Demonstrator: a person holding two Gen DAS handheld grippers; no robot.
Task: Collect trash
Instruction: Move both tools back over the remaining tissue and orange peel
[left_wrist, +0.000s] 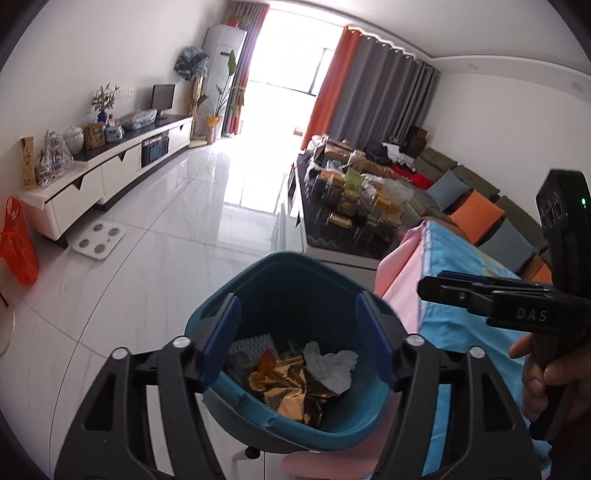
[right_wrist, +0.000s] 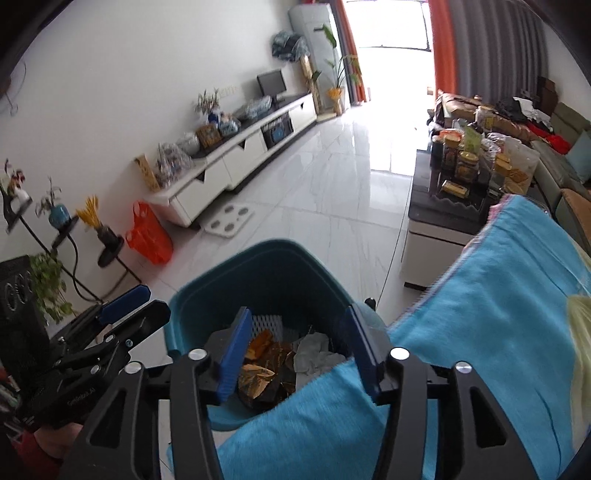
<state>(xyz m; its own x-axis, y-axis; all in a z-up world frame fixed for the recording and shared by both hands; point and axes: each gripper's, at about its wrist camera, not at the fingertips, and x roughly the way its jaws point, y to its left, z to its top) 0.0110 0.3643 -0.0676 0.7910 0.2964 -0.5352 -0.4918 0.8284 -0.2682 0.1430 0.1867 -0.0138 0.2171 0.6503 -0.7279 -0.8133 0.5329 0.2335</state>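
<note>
As both grippers hang over the bin, its trash lies loose inside: light, crumpled, easy to crush.
Bin: teal plastic, stiff-walled, standing on the floor beside the blue-covered worktop; best taken by the rim. Contents: gold foil wrappers, thin and probably slippery, and a white tissue, soft, to be pinched at any raised fold; likely near weightless. Left gripper: jaws apart, nothing between the pads, poised above the bin's opening. Right gripper: jaws apart, empty, above the same opening, touching nothing that can be made out.
</note>
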